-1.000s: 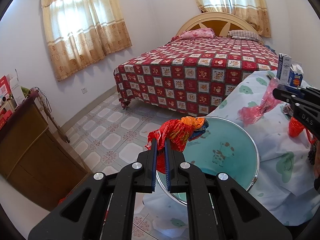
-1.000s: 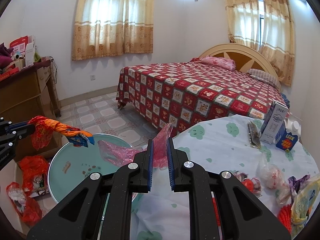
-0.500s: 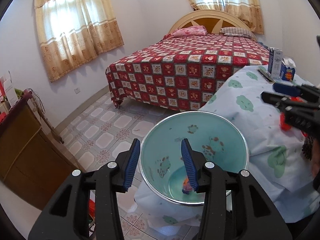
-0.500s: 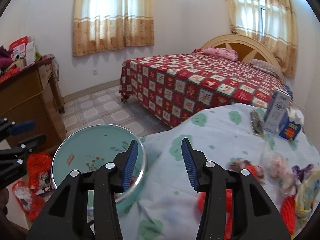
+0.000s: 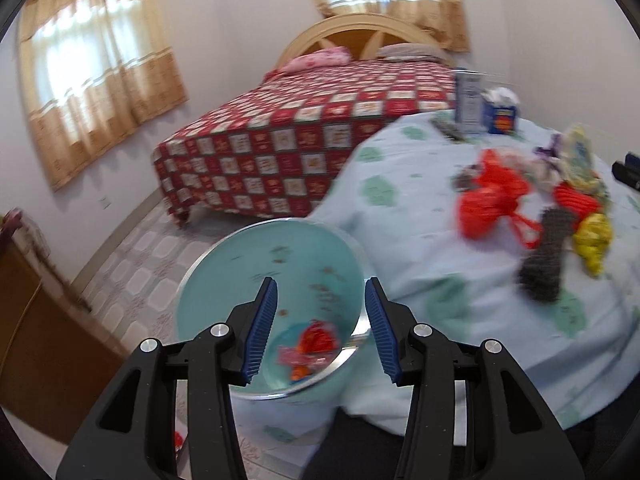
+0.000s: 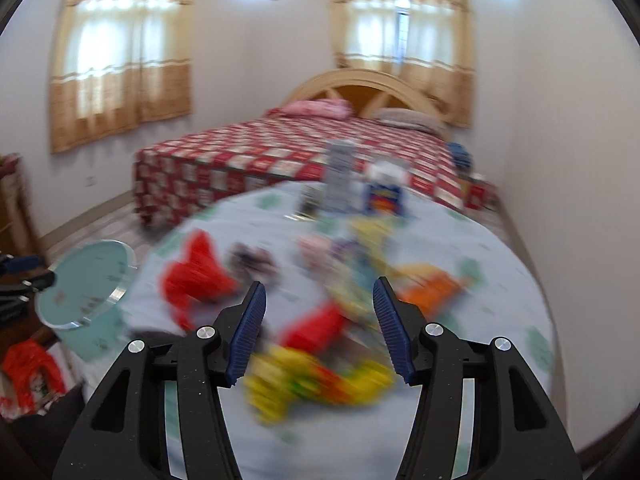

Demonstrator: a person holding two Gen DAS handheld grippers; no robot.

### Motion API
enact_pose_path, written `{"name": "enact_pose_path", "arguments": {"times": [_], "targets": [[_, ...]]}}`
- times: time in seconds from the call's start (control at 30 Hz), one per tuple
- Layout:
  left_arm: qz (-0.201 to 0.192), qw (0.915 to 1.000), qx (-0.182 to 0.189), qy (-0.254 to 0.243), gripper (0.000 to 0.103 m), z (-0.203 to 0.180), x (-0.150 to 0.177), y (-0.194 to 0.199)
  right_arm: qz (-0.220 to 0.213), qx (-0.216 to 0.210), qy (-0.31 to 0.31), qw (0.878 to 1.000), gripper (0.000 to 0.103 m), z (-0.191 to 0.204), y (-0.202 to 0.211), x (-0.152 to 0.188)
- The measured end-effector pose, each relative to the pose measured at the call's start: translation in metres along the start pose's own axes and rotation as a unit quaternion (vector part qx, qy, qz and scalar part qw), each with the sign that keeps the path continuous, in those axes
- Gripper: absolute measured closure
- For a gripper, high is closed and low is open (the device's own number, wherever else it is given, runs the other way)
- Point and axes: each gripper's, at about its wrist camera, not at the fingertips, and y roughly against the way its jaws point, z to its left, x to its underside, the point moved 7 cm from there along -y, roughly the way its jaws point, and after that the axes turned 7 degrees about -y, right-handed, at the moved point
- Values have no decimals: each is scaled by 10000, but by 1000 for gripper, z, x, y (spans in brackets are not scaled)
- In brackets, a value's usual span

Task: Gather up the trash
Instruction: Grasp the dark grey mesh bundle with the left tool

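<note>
Collecting so far: a few bits already sit at the bottom of the basin (image 5: 224, 280), red wrapper (image 5: 318, 339) plus some pink and orange scraps
Left gripper (image 5: 320, 322): fingers spread wide, nothing in them, hanging right over the basin
Right gripper (image 6: 318, 326): also spread and empty, pointed at the pile on the table (image 6: 500, 248)
Trash left: loads tbh. red bag (image 5: 490, 204), yellow wrapper (image 5: 594, 236), dark grey thing (image 5: 542, 264), some purple and pale stuff behind them, all bunched mid-table
Basin spot: just beside the table edge, on the left
Blur: right view is really smeary, can't tell the pieces apart there, just red, yellow, orange blobs
Boxes (image 5: 484, 108): standing at the far edge, no idea if they count as trash
Progress guess: early, most of the pile untouched
Next, probably: right goes for the yellow blob closest to it
</note>
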Motion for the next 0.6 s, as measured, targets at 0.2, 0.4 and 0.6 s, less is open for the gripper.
{"name": "enact_pose_path", "arguments": {"times": [0.2,0.4,0.6], "targets": [[-235,9983,465,-278,56,-67,-25,10,176,443,-404,9980,47,-58,3,31],[-131,9951,885,-412,56,-126,-30,1,174,485,-611,9968,47,-81,2,45],[247,9899,1282,-547,93,-158,-19,-22,234,358,-740,9963,45,-84,-5,54]]}}
